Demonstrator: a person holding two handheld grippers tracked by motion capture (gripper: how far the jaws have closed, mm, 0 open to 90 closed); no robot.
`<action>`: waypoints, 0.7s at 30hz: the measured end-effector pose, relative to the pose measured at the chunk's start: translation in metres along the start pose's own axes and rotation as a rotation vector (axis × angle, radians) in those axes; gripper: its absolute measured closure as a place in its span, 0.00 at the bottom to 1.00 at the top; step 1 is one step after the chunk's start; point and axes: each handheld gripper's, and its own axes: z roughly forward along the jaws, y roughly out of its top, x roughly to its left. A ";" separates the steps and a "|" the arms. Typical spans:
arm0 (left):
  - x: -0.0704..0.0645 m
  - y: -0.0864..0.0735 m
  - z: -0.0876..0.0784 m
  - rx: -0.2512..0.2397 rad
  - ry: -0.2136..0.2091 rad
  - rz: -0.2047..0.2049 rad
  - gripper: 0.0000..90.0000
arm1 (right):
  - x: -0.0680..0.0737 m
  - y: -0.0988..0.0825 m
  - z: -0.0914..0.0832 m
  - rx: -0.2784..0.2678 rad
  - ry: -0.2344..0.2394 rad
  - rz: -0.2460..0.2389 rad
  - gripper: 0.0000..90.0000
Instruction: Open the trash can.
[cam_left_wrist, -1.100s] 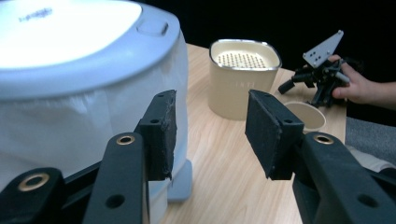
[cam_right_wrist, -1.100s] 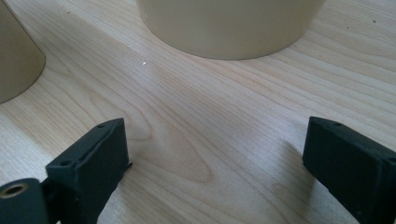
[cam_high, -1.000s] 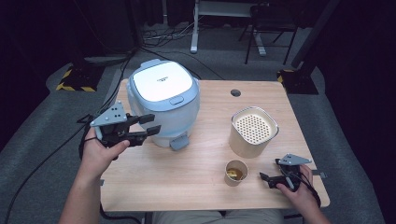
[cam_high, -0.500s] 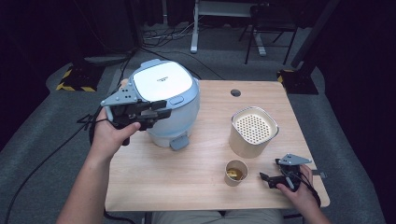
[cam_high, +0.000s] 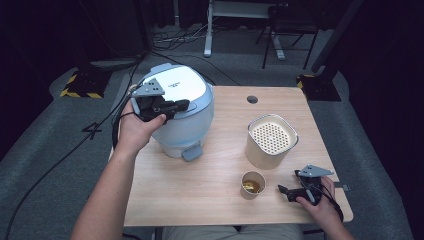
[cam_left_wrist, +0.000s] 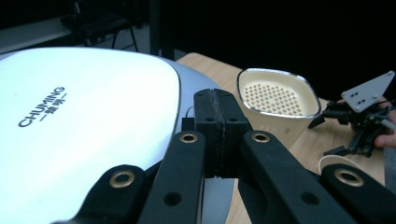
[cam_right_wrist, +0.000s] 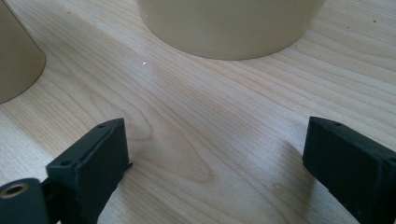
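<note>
Left gripper (cam_high: 172, 106) up over the white lid of the rice cooker (cam_high: 186, 87), jaws pressed flat together, nothing between them; in the left gripper view the closed pads (cam_left_wrist: 219, 126) sit just above the lid's right edge, "CHUMING" lettering off to the left. Cooker stands at the table's (cam_high: 210, 200) far left, its grey latch facing me. Right gripper (cam_high: 295, 191) low at the near right corner of the table, resting by my hand, jaws spread wide and empty; bare wood grain between them in the right gripper view. Cream canister with perforated lid (cam_high: 270, 141) mid-right. Small paper cup (cam_high: 252, 185) just in front of it, near my right gripper, something yellowish inside.
</note>
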 end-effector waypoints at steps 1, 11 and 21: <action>-0.001 0.000 0.001 0.007 0.008 0.006 1.00 | 0.000 0.000 0.000 0.000 0.000 0.000 0.08; -0.002 0.002 0.002 0.037 0.050 0.006 1.00 | 0.000 0.000 0.000 0.000 0.000 0.000 0.08; -0.013 0.005 0.006 0.080 0.062 0.034 1.00 | 0.000 0.000 0.000 0.000 0.000 0.000 0.08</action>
